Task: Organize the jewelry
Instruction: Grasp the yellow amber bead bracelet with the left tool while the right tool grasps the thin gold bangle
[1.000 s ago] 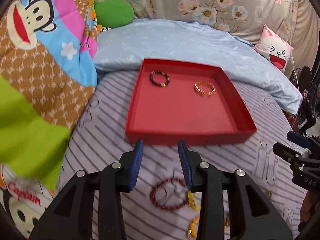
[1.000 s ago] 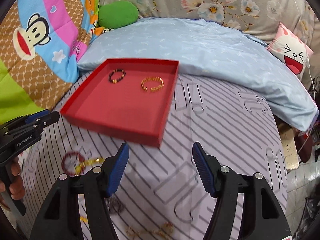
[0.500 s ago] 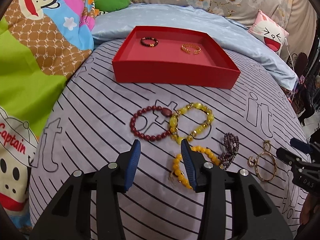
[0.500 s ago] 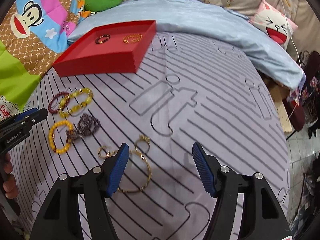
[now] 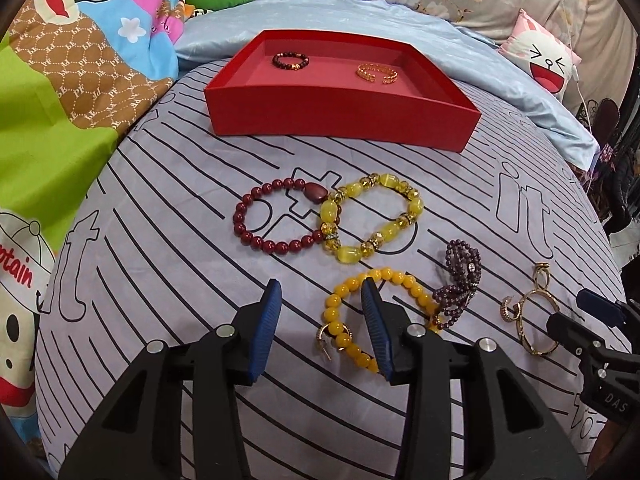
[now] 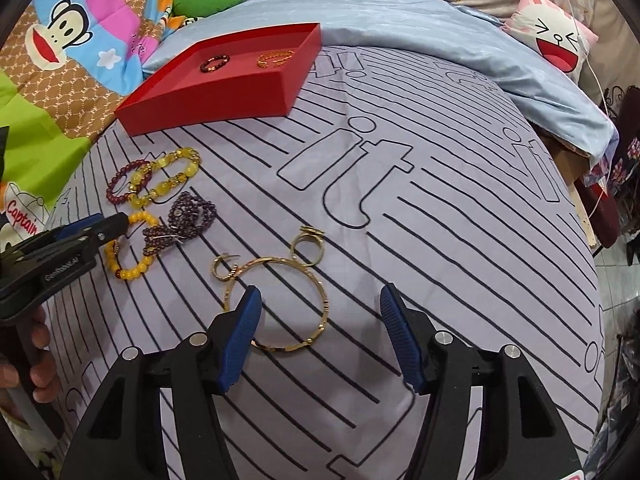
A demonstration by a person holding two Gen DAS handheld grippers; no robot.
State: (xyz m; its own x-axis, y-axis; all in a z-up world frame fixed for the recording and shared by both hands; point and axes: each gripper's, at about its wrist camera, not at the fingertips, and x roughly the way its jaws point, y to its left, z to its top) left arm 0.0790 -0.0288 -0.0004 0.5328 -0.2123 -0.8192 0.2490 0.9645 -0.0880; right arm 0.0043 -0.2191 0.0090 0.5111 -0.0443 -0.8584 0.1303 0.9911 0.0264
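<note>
A red tray (image 5: pixel 340 118) (image 6: pixel 208 110) at the back holds a dark bead bracelet (image 5: pixel 291 61) and a gold cuff (image 5: pixel 377 73). On the bedsheet lie a dark red bead bracelet (image 5: pixel 276 218), a pale yellow bracelet (image 5: pixel 372 216), a yellow bead bracelet (image 5: pixel 384 312), a purple bead strand (image 5: pixel 460 284) and a gold bangle (image 6: pixel 280 304) with gold rings (image 6: pixel 308 246). My left gripper (image 5: pixel 322 320) is open, low over the yellow bead bracelet. My right gripper (image 6: pixel 320 324) is open wide over the gold bangle.
A light blue pillow (image 5: pixel 360 24) lies behind the tray. A cartoon blanket (image 5: pixel 80 60) covers the left side. A cat cushion (image 5: pixel 544 60) sits at the back right. The bed edge drops off at the right (image 6: pixel 592 200).
Both grippers have pulled back from the tray and come down toward the loose jewelry. The left one now hovers at the yellow bead bracelet, the right one over the gold bangle.
</note>
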